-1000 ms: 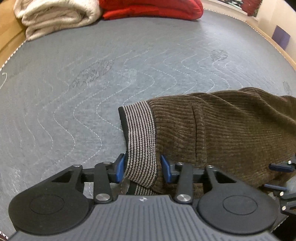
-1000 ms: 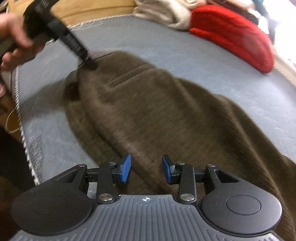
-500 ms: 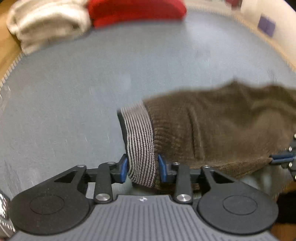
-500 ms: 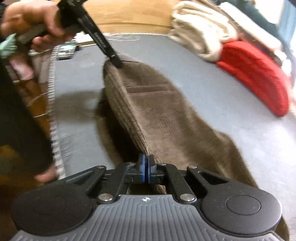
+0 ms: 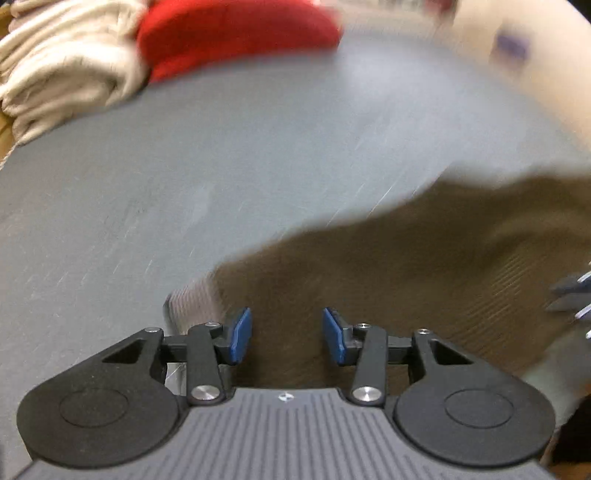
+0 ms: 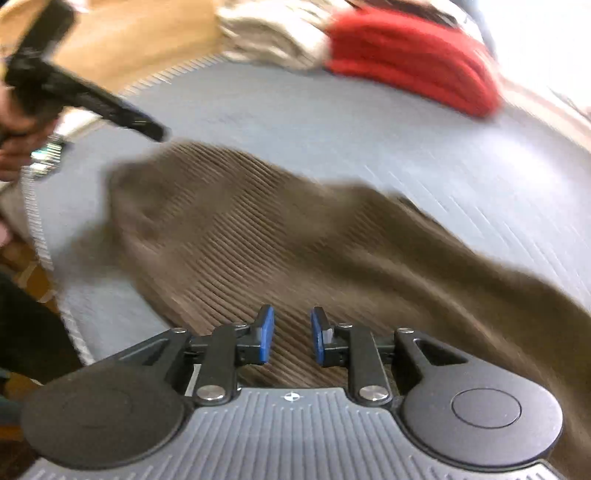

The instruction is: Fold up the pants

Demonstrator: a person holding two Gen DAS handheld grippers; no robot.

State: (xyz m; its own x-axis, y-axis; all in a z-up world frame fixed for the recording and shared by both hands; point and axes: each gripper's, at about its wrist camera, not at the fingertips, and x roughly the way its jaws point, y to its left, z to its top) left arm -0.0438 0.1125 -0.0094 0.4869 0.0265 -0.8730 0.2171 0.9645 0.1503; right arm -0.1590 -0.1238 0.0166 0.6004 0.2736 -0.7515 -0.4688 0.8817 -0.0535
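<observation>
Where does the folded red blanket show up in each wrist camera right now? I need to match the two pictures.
Left wrist view: the folded red blanket sits at the top, left of centre, beside the cream blanket.
Right wrist view: it lies at the top right, with the cream blanket to its left.
Shared landmark: the brown corduroy pants on the grey quilted mattress.
</observation>
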